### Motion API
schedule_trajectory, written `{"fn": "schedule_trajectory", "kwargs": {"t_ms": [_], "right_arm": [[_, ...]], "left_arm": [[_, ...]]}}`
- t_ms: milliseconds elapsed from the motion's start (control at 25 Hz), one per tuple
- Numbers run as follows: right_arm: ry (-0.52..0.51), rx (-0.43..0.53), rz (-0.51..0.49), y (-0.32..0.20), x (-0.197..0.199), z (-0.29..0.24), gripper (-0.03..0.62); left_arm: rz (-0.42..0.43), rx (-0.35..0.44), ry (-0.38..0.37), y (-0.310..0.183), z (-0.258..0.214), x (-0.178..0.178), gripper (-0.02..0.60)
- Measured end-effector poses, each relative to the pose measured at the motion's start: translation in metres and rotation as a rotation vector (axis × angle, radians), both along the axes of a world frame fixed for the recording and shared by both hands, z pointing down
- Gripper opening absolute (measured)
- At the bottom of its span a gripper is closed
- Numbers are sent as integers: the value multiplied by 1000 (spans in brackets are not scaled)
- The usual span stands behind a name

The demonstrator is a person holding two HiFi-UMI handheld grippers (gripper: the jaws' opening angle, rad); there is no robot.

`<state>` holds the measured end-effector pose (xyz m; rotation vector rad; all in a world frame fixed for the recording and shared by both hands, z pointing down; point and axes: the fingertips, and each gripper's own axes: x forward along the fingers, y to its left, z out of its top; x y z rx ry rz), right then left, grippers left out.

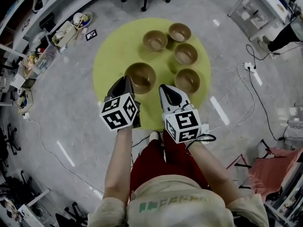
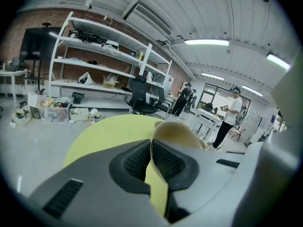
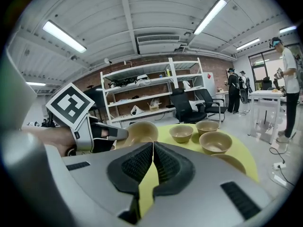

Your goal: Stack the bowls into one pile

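- Pinching the nearest bowl [image 1: 140,77] by its rim at the surface's [image 1: 113,51] near edge, the left gripper [image 1: 126,82] fingers begin a pick.
- Right gripper [image 1: 166,92] fingers sit together, empty.
- Next, likely: lift it and nest it in a neighbouring bowl [image 1: 187,80].

Brown bowls [image 1: 155,40]; yellow-green tabletop [image 1: 109,56]; grey floor [image 1: 61,122]; black-and-white patterned marker cubes [image 1: 119,111]; red trousers [image 1: 156,167].

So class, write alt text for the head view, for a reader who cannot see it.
Seen from above, a person's left gripper clamps the rim of the front-left bowl, one of five brown bowls on a round yellow-green table. The right gripper hovers alongside, shut and empty.
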<state>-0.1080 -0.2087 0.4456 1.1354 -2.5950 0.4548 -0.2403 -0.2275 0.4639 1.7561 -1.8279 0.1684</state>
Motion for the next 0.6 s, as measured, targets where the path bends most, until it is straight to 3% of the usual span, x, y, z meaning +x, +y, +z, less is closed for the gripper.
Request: {"fn": "schedule_trajectory", "kwargs": {"t_ms": [600], "right_arm": [[5,61,86,49,20,-28,37]], "left_arm": [[80,72,-30,41,-37,16,35]]}}
